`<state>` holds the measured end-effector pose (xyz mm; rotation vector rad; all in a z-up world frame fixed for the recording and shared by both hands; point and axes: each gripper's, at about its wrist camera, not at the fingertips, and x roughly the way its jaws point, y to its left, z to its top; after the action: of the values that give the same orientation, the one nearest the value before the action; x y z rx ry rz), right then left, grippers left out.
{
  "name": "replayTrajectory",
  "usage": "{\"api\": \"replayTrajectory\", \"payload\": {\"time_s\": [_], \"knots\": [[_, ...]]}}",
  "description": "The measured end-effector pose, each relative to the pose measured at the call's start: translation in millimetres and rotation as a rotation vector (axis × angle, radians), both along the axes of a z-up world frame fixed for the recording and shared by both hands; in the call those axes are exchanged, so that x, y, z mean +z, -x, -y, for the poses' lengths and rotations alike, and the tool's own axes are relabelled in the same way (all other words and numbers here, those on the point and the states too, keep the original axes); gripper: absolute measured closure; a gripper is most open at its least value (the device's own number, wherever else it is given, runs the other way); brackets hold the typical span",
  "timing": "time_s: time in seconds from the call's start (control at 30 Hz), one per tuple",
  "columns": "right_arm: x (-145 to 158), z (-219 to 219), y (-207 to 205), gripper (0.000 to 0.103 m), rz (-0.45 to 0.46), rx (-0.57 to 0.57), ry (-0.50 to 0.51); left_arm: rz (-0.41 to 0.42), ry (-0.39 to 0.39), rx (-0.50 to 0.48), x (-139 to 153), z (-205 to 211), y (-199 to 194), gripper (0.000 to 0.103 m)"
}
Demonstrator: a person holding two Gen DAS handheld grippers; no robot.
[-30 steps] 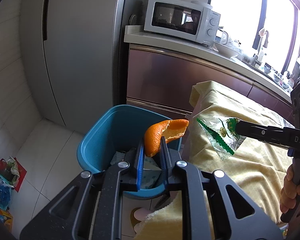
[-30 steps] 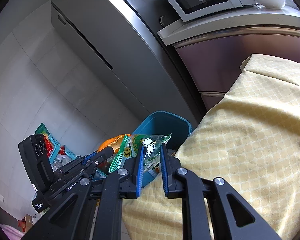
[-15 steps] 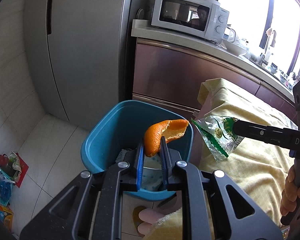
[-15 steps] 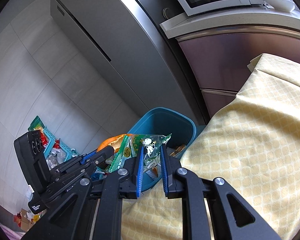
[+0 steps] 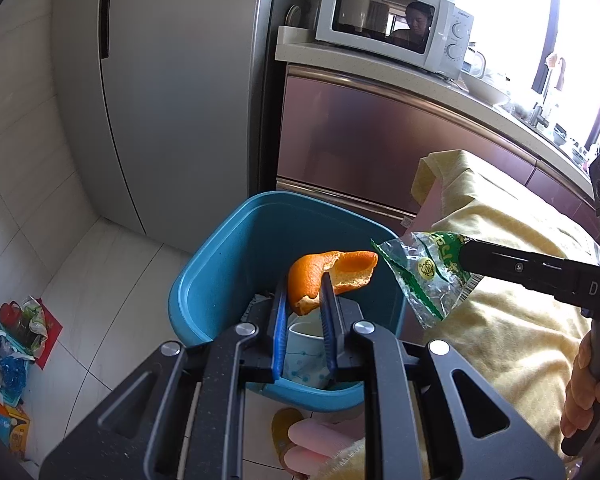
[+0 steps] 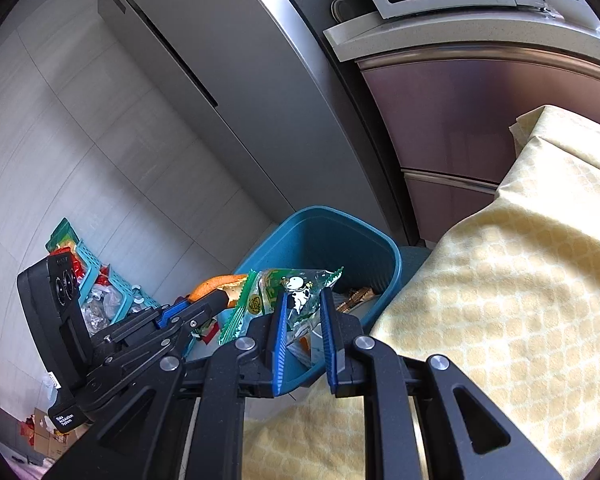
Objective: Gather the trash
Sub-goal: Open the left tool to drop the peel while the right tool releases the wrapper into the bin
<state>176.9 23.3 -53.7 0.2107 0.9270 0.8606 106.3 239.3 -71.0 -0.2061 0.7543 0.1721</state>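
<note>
Orange peel [image 5: 328,276] sits pinched between the blue pads of the left hand-held gripper [image 5: 305,300], poised above the open teal bin [image 5: 228,256] that stands on the floor left of the yellow-clothed table [image 5: 512,320]; a paper cup [image 5: 306,354] already lies inside, so some trash is collected and this piece only awaits release. Since a second ago the bin has grown larger and moved more squarely under the peel. From the right wrist, the right hand-held gripper [image 6: 303,300] clamps a green-and-clear wrapper [image 6: 284,292] over the bin's near rim [image 6: 380,312], closer than before; it too is undropped.
</note>
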Motion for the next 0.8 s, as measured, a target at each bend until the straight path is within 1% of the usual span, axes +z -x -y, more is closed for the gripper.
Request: {"api": "replayTrajectory", "payload": {"time_s": [0.5, 0.6, 0.67, 0.8], "knots": [[-13.5, -35.0, -4.5, 0.086, -0.015, 0.012, 0.093, -0.060, 0.012, 0.028, -25.7, -12.3, -24.3, 0.086], [-15.5, -41.8, -7.0, 0.083, -0.018, 0.014, 0.115, -0.073, 0.017, 0.030, -30.8, -16.1, -27.3, 0.086], [-17.3, -46.4, -9.0, 0.082, -0.024, 0.014, 0.130, -0.084, 0.019, 0.030, -34.9, -17.3, -30.5, 0.083], [-17.8, -51.3, -9.7, 0.082, -0.024, 0.013, 0.138, -0.097, 0.028, 0.033, -41.9, -19.3, -35.8, 0.082]]}}
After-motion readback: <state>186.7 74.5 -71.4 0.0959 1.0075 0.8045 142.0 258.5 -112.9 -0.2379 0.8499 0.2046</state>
